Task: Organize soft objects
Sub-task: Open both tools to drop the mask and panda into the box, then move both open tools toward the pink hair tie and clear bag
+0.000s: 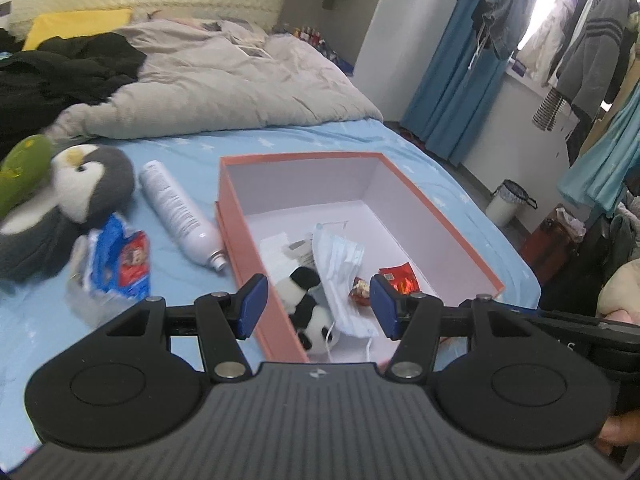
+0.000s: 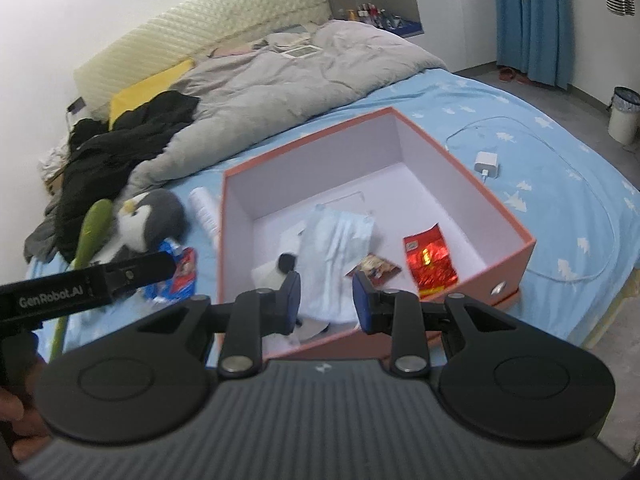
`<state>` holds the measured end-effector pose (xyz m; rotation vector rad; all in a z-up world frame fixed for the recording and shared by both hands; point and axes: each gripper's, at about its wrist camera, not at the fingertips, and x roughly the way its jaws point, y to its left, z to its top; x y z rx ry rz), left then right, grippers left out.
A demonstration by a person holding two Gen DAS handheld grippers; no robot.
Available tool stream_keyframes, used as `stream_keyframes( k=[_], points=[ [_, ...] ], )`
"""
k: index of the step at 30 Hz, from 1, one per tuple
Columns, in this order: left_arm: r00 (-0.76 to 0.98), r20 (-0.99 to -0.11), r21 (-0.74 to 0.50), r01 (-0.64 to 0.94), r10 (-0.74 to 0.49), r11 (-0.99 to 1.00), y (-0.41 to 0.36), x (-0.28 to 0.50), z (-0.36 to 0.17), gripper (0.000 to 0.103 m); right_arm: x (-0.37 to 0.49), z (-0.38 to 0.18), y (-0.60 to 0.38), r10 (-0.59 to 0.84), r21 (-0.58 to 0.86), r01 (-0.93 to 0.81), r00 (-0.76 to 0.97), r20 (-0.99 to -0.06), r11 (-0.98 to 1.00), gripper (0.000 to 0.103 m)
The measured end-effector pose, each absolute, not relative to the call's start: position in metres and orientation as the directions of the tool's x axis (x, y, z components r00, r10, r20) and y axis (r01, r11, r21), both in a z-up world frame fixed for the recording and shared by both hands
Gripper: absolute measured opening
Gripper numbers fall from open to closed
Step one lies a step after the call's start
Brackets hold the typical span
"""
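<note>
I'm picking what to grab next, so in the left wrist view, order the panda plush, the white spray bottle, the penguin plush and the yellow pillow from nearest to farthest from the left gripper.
1. Panda plush, in the box, just beyond the left gripper.
2. White spray bottle, on the sheet, left of the box.
3. Penguin plush, farther left.
4. Yellow pillow, by the headboard.

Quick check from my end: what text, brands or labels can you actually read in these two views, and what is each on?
"GenRobot.AI": white lettering on the black body of the left tongs, seen from the right wrist.
White spray bottle: printed text, too small to read.
Blue snack bag, red foil packet, small snack packet: print blurred, unreadable.
</note>
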<state>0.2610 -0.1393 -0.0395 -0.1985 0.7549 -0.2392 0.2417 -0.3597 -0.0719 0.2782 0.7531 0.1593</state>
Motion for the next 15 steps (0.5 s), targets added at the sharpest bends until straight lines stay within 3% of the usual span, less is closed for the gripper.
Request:
stream_keyframes(
  k=[15],
  points=[
    [0.760,-0.608,-0.256,0.087,-0.230,0.963,-0.096,0.137,-0.022,0.062,0.149,-0.060,-0.324,0.299,0.306,-0.131,0.736,-0.607,0.943,0.033]
  ],
)
